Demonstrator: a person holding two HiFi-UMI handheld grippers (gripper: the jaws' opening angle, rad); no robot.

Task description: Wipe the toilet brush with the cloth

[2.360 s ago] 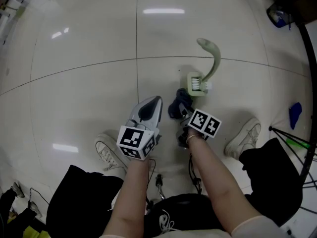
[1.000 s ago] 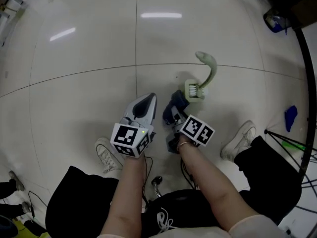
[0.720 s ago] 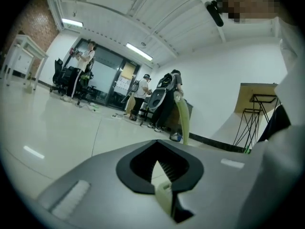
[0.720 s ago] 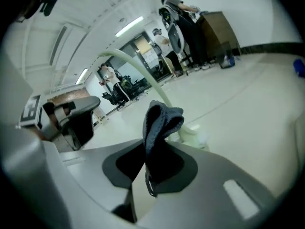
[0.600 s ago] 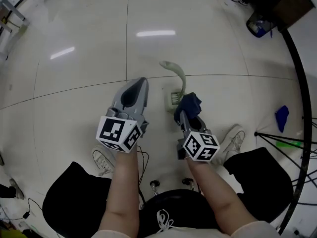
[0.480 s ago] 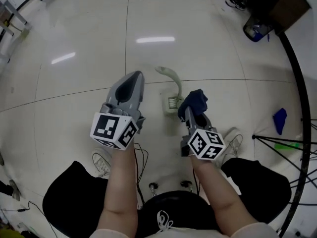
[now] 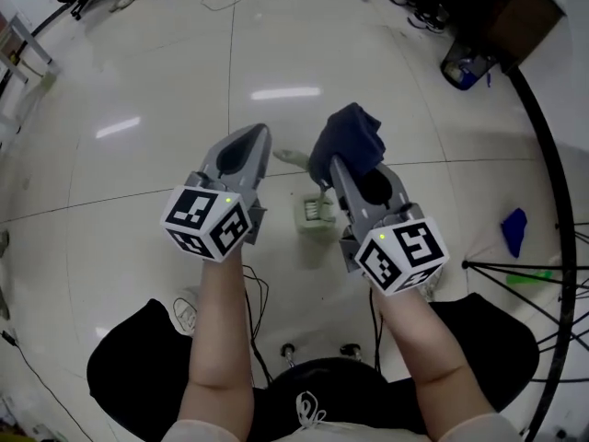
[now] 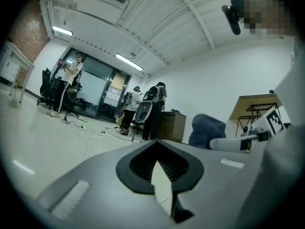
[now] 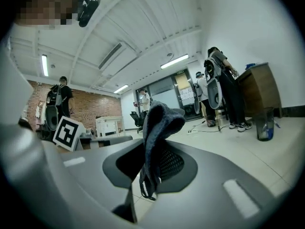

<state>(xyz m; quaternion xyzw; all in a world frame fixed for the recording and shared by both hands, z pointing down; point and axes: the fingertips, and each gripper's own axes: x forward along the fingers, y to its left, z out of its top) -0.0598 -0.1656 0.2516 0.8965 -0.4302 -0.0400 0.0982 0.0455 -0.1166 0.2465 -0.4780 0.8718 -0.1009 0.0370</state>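
1. Step in hand, as judged: bringing cloth to brush. Lower the right gripper (image 7: 339, 166) until the crumpled dark blue fabric cloth (image 7: 346, 139) meets the handle, and steady the brush with the left gripper (image 7: 255, 136).
2. Right jaws: pinched on the cloth, which bunches above the tips.
3. Left jaws: pressed together at the tips, holding nothing.
4. The pale green plastic toilet brush (image 7: 315, 212) sits on the floor, below and between both grippers, touching neither.
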